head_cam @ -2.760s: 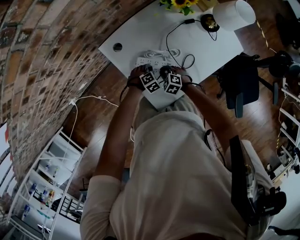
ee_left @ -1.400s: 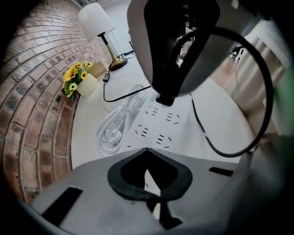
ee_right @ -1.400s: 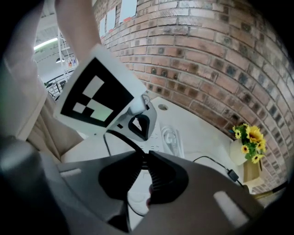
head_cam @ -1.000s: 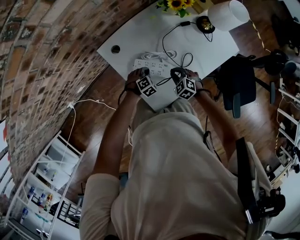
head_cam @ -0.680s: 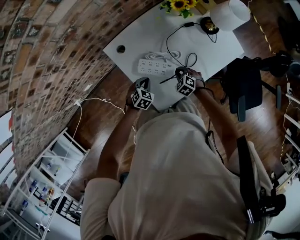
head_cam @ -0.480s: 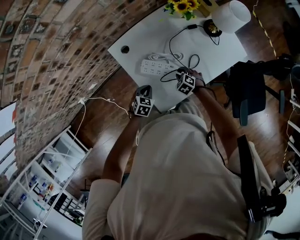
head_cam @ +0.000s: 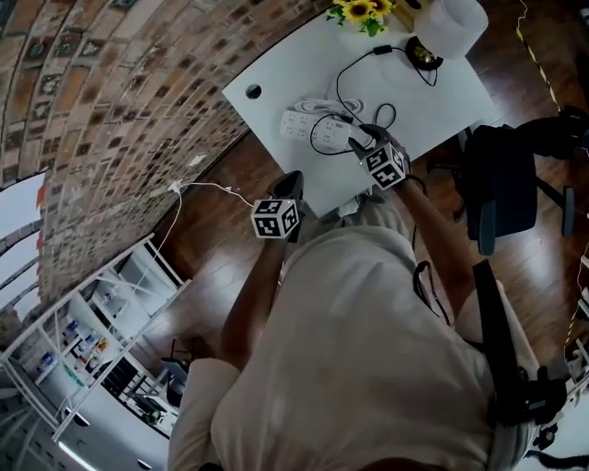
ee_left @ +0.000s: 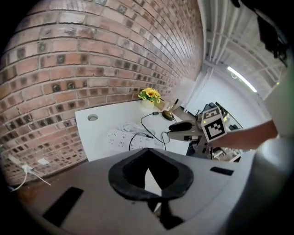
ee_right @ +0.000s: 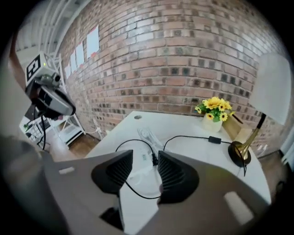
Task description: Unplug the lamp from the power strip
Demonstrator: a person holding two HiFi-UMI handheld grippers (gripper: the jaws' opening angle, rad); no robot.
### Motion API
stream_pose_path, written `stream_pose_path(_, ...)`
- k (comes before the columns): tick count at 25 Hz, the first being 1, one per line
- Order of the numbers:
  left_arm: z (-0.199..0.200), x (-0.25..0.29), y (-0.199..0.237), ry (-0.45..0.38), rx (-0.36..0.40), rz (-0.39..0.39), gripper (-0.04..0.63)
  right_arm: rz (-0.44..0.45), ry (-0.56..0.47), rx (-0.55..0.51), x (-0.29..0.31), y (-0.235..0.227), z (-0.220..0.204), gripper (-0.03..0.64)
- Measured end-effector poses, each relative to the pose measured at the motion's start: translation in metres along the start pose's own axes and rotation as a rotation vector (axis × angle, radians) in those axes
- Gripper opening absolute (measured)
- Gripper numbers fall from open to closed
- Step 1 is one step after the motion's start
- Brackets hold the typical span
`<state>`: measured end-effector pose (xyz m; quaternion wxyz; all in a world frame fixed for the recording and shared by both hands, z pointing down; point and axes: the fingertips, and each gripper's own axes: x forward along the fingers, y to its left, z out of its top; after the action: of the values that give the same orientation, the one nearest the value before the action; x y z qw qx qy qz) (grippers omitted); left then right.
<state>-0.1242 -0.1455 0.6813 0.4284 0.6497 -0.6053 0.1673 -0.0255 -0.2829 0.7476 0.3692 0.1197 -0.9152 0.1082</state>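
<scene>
Opening: right claw (ee_right: 145, 156), plug (ee_right: 154, 158) ungripped between | left claw (ee_left: 147, 150) closed

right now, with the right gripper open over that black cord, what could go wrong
One: the right gripper, whose jaws have just been opening and grip nothing, hangs over the loose black cord. Pulling back could snag a loop and tug the lamp, which stands near the table edge.
Two: the plug lies at the power strip. I can't tell whether it is fully out, so it may still be live.
</scene>
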Motion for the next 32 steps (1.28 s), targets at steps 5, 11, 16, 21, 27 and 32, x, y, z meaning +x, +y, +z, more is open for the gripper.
stream_pose_path(5,0.029,-0.014,-0.015,-0.111,-0.064,-0.027,0.003,-0.032,-0.122,0.081,-0.026,-0.011,0.023,0.158)
stream_pose_path(11,0.056,-0.021,-0.036,-0.198,0.002,-0.092,0.003,0.000,-0.146,0.057,-0.034,0.008,0.058,0.148)
stream_pose_path(16,0.076,-0.040,-0.037,-0.257,0.087,-0.140,0.005,0.021,-0.188,0.041,-0.051,0.029,0.099,0.141)
stream_pose_path(21,0.072,-0.071,-0.018,-0.272,0.211,-0.128,0.005,-0.013,-0.206,0.100,-0.052,0.048,0.124,0.133)
stream_pose_path(27,0.065,-0.123,0.019,-0.330,0.266,-0.110,0.005,-0.034,-0.265,0.119,-0.056,0.098,0.157,0.132)
stream_pose_path(32,0.045,-0.169,0.046,-0.371,0.266,-0.097,0.005,-0.028,-0.328,0.138,-0.077,0.158,0.169,0.132)
